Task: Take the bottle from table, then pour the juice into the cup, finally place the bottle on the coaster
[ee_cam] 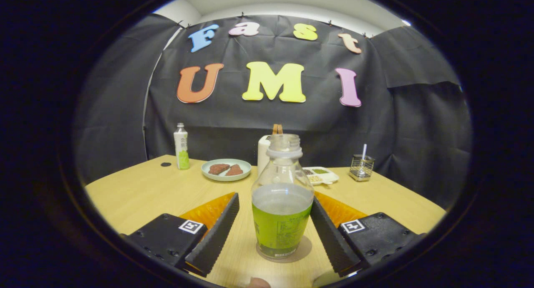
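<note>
Tabletop: pale wood, upright bottle standing on it, uncapped, green label, liquid about halfway up.

Left to right along the far edge, 10 to 2 o'clock from the bottle:
- 1 small dark disc, near the far left edge.
- 1 capped drink bottle, just right of the disc.
- 1 plate with 2 brown pieces.
- 1 white container, directly behind the bottle at 12 o'clock.
- 1 divided tray.
- 1 wire holder.

Open tabletop lies at 9 and 3 o'clock.

Gripper: level, low over the tabletop, jaws wide, bottle between them; right finger close to it, left apart.
</note>
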Demonstrator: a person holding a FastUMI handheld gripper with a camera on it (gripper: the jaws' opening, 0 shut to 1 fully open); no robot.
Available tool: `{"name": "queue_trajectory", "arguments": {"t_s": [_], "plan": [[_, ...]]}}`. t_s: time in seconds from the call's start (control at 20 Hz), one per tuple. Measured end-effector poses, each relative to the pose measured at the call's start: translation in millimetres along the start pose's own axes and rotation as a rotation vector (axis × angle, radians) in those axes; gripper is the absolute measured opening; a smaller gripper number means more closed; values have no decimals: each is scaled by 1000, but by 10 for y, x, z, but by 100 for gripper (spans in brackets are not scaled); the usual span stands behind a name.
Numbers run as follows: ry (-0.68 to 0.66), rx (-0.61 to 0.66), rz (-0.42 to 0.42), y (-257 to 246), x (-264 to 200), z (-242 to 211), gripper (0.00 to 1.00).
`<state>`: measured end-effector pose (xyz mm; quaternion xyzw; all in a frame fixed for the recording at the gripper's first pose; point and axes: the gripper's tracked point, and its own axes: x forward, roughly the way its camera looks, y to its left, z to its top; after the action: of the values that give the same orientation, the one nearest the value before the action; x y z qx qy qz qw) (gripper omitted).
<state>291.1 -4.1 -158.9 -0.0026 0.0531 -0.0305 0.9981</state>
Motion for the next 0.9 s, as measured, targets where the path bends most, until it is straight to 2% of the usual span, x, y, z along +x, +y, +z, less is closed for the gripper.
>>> {"name": "queue_trajectory", "arguments": {"t_s": [0.1,0.3,0.55,0.9], "plan": [[-11,28,43,51,-103,171,100],[-10,4,-37,-218,-334,446,100],[5,7,0,-211,-718,780,100],[-72,-13,-49,-255,-1344,1192,100]]}}
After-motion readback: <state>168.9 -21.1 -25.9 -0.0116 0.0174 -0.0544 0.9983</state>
